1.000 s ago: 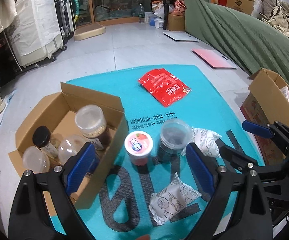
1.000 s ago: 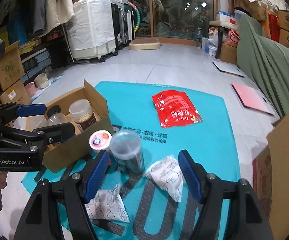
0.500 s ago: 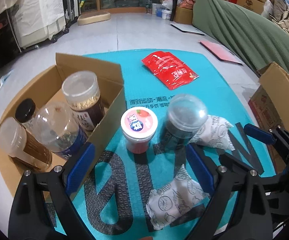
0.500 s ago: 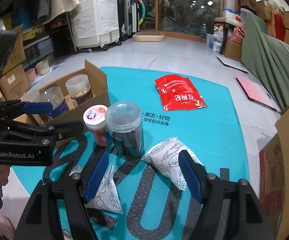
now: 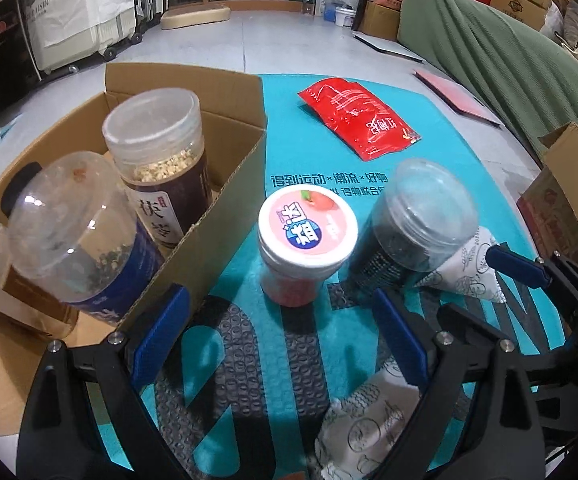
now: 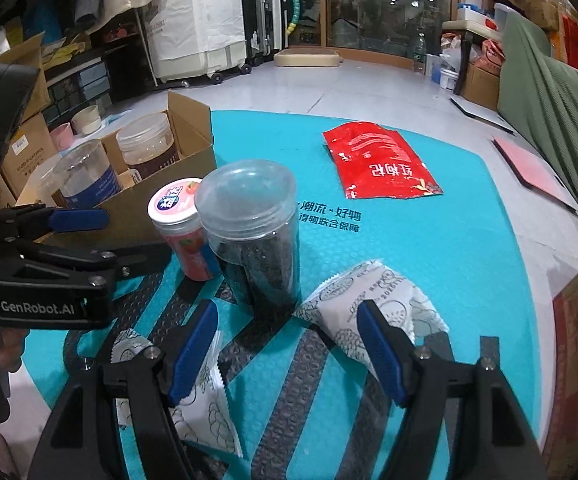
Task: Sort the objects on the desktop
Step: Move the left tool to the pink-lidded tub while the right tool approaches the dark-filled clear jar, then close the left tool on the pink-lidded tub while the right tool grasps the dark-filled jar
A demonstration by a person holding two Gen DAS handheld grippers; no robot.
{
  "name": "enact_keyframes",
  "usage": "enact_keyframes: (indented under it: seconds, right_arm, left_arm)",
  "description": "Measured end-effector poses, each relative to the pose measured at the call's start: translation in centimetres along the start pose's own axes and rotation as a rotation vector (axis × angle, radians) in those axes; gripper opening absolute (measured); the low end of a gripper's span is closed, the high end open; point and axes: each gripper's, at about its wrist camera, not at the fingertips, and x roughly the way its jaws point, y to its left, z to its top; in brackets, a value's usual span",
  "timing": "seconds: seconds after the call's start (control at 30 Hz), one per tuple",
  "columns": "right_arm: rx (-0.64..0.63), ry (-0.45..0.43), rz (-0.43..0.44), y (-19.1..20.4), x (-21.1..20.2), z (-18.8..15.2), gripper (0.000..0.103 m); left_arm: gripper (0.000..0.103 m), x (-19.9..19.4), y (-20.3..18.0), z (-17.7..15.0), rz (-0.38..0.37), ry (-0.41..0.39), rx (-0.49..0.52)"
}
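On the teal mat a pink-lidded jar and a dark jar with a clear lid stand side by side. My left gripper hovers open just short of the pink jar, nothing between its blue pads. My right gripper is open too, low behind the dark jar. One white snack packet lies by its right pad and another under its left pad. A red pouch lies farther back on the mat.
A cardboard box on the left holds several jars, its wall close to my left pad. A second cardboard box stands at the mat's right edge. The left gripper's fingers reach in from the left beside the pink jar.
Both grippers have come down toward the mat, so the two jars and the packets look larger and closer. Jaw openings look the same.
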Motion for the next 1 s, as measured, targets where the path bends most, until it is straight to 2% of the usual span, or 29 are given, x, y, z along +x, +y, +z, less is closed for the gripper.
enact_keyframes:
  seconds: [0.13,0.43,0.57,0.67,0.83,1.0]
  right_arm:
    - [-0.012,-0.007,0.010,0.0,1.0,0.4,0.073]
    - [0.004,-0.004,0.032,-0.3,3.1,1.0,0.074]
    - [-0.025,-0.008,0.046,-0.3,3.8,1.2,0.074]
    - [-0.081,-0.017,0.040,0.0,3.9,1.3,0.074]
    - [-0.116,-0.025,0.058,0.1,4.1,1.5,0.074]
    - [-0.109,-0.030,0.064,-0.3,4.3,1.6,0.074]
  left_arm:
    - [0.092,0.9,0.0,0.0,0.014,-0.007,0.015]
    - [0.093,1.4,-1.1,0.8,-0.019,-0.058,0.066]
    - [0.096,1.7,-1.6,0.9,-0.025,-0.063,0.068]
    - [0.097,1.6,-1.7,1.0,-0.030,-0.066,0.056]
    - [0.097,0.6,-1.5,0.4,-0.104,-0.077,-0.009]
    - [0.096,1.1,-1.0,-0.6,-0.081,-0.087,-0.042]
